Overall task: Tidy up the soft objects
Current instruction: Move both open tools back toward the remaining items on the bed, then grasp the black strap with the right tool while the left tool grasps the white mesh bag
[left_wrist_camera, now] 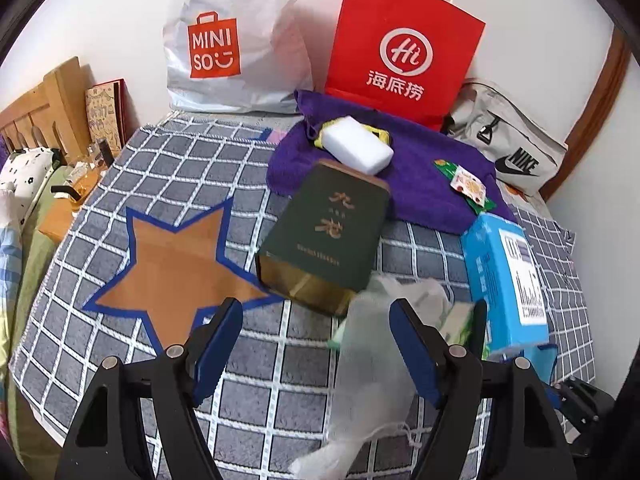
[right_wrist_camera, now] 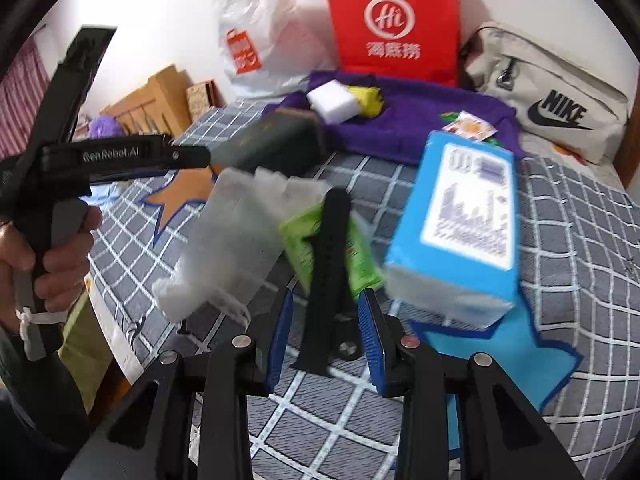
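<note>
The right tongs (right_wrist_camera: 324, 336) stand part-closed around a black strap (right_wrist_camera: 328, 264), pads not touching it; the strap lies over a green packet (right_wrist_camera: 356, 256), with a mesh pouch (right_wrist_camera: 236, 224) at ten o'clock and a blue box (right_wrist_camera: 460, 216) at two. The left tongs (left_wrist_camera: 316, 344) gape wide and empty above the checked bed cover (left_wrist_camera: 100, 320), the pouch blurred between them. At twelve, a green tin (left_wrist_camera: 332, 232) leans before a purple towel (left_wrist_camera: 424, 184) bearing a white sponge (left_wrist_camera: 356, 148).
</note>
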Motion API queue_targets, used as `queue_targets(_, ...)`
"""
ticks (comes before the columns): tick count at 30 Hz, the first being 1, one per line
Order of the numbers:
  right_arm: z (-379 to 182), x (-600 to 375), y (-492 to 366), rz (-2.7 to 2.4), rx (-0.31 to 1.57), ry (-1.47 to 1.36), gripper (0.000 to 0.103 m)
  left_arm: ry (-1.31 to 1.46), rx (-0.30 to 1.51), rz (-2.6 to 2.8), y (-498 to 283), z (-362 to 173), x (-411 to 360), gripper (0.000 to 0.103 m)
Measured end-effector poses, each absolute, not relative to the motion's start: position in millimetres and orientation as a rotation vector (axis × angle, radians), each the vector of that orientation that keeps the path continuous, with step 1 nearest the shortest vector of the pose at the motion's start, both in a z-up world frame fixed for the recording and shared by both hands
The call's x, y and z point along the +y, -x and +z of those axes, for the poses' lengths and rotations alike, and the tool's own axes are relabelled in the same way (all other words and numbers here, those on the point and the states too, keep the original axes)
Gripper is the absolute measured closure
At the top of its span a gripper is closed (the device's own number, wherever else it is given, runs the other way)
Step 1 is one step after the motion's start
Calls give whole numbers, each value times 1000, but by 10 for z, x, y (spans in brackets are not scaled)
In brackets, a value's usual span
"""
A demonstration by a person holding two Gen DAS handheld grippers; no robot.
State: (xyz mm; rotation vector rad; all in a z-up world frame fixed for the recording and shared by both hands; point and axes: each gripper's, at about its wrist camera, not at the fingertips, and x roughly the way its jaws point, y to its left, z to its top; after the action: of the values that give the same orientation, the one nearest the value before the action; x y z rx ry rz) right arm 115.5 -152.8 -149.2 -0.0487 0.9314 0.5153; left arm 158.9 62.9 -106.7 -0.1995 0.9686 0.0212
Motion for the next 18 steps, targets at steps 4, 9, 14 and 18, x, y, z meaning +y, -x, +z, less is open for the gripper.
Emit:
queue_targets(4,-1575,-1443,-1161,514,937,64,68,204,978,-6,-1510,-1129,660,29)
queue_targets(9,-1724,-1384,-1251,487,972,54,68,199,977,-11,-1440,-1164,732,29)
queue_targets(14,-1823,-1318,-1313,444,959,84,80,216,978,-15,-1407,-1211,826,29)
queue_targets(18,-1732,-1369,-1277,487,932,43,82,229,978,-12,-1397,-1235,887,29)
